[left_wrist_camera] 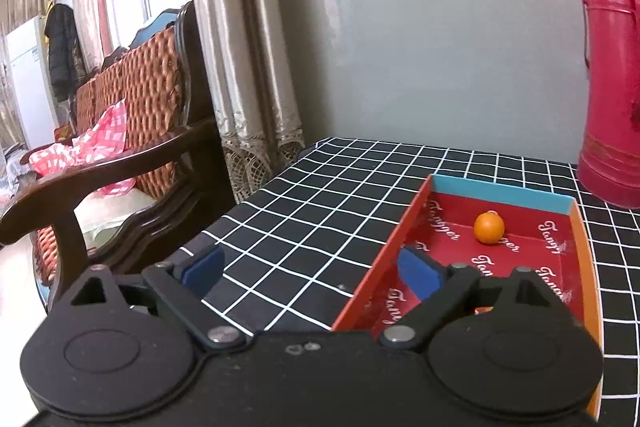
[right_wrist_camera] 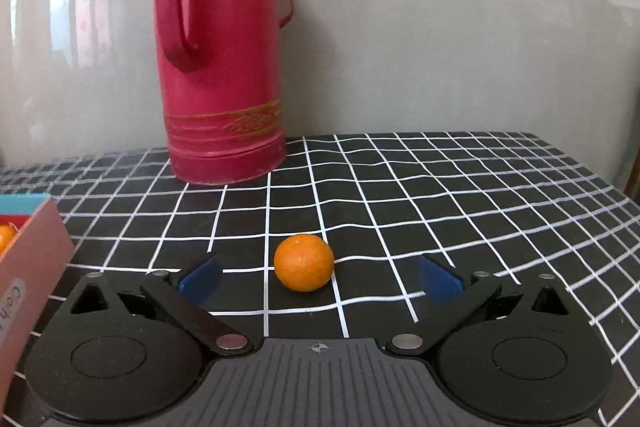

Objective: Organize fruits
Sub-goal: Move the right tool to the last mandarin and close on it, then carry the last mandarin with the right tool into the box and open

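Looks about halfway: one tangerine point(left_wrist_camera: 489, 227) already sits in the red box point(left_wrist_camera: 576, 227) near its far wall, and the left tool point(left_wrist_camera: 310, 273) hangs over the box's near end with jaws wide and empty. A second tangerine point(right_wrist_camera: 304, 268) lies on the checked table point(right_wrist_camera: 460, 207) — the right tool point(right_wrist_camera: 320, 281) has it between spread pads, not touching yet. Probably that one goes next.

Small orange point(left_wrist_camera: 489, 227) inside red tray point(left_wrist_camera: 576, 227), second orange point(right_wrist_camera: 304, 262) loose on checked cloth point(right_wrist_camera: 440, 195)
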{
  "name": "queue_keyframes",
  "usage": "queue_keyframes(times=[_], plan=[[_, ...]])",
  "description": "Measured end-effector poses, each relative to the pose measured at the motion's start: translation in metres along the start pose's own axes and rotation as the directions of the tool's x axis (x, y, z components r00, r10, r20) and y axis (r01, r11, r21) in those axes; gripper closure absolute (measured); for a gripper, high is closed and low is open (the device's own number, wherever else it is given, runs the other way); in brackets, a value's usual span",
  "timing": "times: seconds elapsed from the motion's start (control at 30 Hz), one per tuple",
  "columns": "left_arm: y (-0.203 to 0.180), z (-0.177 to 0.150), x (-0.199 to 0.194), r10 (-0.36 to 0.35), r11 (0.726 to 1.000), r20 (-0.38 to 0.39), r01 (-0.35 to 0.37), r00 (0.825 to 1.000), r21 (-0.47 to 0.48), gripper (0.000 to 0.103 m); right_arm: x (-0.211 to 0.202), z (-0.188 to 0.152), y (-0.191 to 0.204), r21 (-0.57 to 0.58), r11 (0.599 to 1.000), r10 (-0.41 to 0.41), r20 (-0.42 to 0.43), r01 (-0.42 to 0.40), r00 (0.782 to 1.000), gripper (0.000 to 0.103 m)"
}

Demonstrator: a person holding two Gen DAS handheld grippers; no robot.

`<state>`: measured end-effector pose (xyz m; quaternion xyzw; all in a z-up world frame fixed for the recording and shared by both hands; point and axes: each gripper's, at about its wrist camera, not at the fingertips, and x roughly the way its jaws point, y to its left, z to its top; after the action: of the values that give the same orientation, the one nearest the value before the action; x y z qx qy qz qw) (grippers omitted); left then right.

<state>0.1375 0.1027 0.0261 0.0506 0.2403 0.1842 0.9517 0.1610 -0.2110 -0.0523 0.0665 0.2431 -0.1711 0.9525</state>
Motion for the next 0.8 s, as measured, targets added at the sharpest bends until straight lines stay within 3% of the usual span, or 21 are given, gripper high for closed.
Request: queue_keyframes(times=[0.1, 0.13, 0.17, 0.2, 0.3, 0.37, 0.43, 0.57, 0.8], plan=[[0.004, 0.0, 0.0, 0.007, 1.0, 0.0, -0.007, 1.0, -0.006, 0.014, 0.007, 0.002, 0.003, -0.02, 1.0, -0.005, -0.007, 0.005, 1.0, 0.0], [0.005, 0.0, 0.0, 0.009, 1.0, 0.0, -0.009, 1.0, -0.006, 0.014, 0.01, 0.003, 0.003, -0.017, 1.0, 0.001, -0.009, -0.001, 1.0, 0.006], [0.006, 0.0, 0.0, 0.01, 1.0, 0.0, -0.01, 1.0, -0.006, 0.013, 0.014, 0.004, 0.003, -0.018, 1.0, 0.002, -0.013, -0.002, 1.0, 0.021], [0.006, 0.0, 0.0, 0.01, 1.0, -0.001, -0.01, 1.0, -0.005, 0.013, 0.022, 0.006, 0.004, -0.023, 1.0, 0.002, -0.028, -0.002, 1.0, 0.027], [0.006, 0.0, 0.001, 0.014, 1.0, -0.002, -0.014, 1.0, -0.003, 0.013, 0.034, 0.005, 0.001, -0.009, 1.0, -0.003, -0.09, 0.002, 0.996, 0.034], [0.006, 0.0, 0.002, 0.014, 1.0, -0.004, -0.014, 1.0, -0.002, 0.013, 0.038, 0.003, -0.002, 0.001, 1.0, 0.003, -0.116, -0.002, 0.993, 0.055], [0.006, 0.001, 0.003, 0.012, 1.0, -0.008, -0.012, 1.0, -0.005, 0.012, 0.038, 0.003, -0.002, -0.003, 1.0, 0.018, -0.109, -0.018, 0.994, 0.064], [0.009, 0.001, 0.004, 0.015, 1.0, -0.016, -0.015, 1.0, -0.014, 0.012, 0.036, 0.002, 0.003, -0.029, 0.999, 0.021, -0.102, -0.024, 0.995, 0.064], [0.02, 0.003, 0.009, 0.029, 0.998, -0.039, -0.03, 0.999, -0.048, 0.012, -0.001, 0.006, 0.021, -0.03, 0.982, 0.185, -0.023, -0.185, 0.983, 0.065]])
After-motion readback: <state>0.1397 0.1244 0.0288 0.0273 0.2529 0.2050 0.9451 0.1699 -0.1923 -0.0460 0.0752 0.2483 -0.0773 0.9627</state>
